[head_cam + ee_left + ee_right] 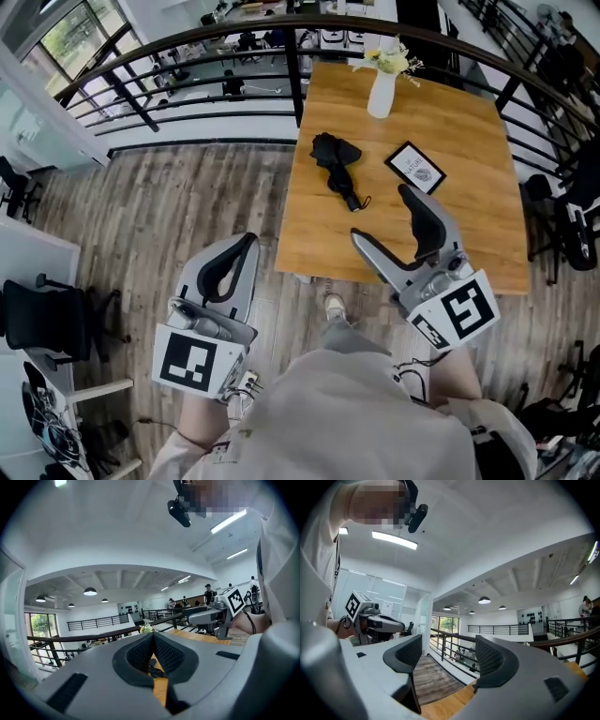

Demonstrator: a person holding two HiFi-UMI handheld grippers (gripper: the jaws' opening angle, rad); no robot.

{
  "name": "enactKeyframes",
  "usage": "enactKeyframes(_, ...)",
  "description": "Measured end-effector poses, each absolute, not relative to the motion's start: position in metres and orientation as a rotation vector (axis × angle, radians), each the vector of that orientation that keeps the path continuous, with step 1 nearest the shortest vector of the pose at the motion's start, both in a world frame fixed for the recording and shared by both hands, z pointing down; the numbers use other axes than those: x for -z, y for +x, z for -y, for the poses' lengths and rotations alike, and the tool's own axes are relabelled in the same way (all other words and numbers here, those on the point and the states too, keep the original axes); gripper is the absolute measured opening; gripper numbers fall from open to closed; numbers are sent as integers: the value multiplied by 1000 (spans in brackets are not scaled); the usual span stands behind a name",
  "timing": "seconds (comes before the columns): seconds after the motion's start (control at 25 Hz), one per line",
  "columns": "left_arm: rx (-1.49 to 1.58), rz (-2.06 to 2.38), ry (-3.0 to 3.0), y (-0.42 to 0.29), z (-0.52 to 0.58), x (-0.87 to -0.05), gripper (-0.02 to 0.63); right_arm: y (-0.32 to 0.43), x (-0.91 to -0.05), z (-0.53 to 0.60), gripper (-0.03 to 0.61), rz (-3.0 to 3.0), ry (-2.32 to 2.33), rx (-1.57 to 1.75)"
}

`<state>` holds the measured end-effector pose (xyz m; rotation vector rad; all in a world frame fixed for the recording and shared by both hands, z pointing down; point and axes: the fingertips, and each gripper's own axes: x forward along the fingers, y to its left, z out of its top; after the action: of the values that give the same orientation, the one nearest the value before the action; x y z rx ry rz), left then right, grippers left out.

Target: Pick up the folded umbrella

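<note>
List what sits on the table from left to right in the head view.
folded umbrella → white vase → framed card

It is bright here. Above me long white strip lights (393,540) glow, daylight comes through the tall glass window (70,37), and my pictures bend and darken at the edges.

Folded umbrella (336,161) — black. Bench (469,216) — honey-brown woodgrain. Vase (381,94) white. Left tongs (249,240) and right tongs (381,214) grey, black-padded; marker cubes (192,361) black-and-white.
</note>
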<state>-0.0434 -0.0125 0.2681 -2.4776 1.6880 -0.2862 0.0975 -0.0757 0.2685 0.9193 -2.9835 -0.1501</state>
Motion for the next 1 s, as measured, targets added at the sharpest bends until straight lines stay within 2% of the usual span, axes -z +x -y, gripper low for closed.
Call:
enactKeyframes(0.48, 388, -1758, -2543, -35, 158, -296, 15, 102, -303, 236, 360, 2968, 904, -19)
enactKeyframes(1.0, 474, -1657, -2648, -44, 231, -330, 15, 69, -359, 312, 360, 2868, 933, -206)
